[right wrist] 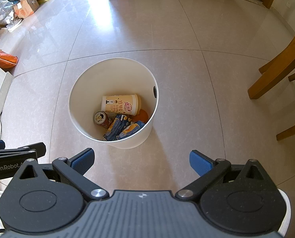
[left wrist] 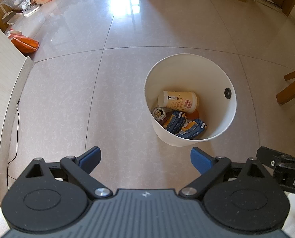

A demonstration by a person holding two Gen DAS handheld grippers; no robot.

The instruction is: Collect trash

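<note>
Tiled floor: white bin of trash ahead of both tongs, spread apart, empty.

Each gripper, the left gripper and the right gripper, was built of black linkage arms joined by silver pivot screws, tipped with blue textured pads, over a grey ribbed body, with white "GenRobot" lettering printed on one side.
</note>
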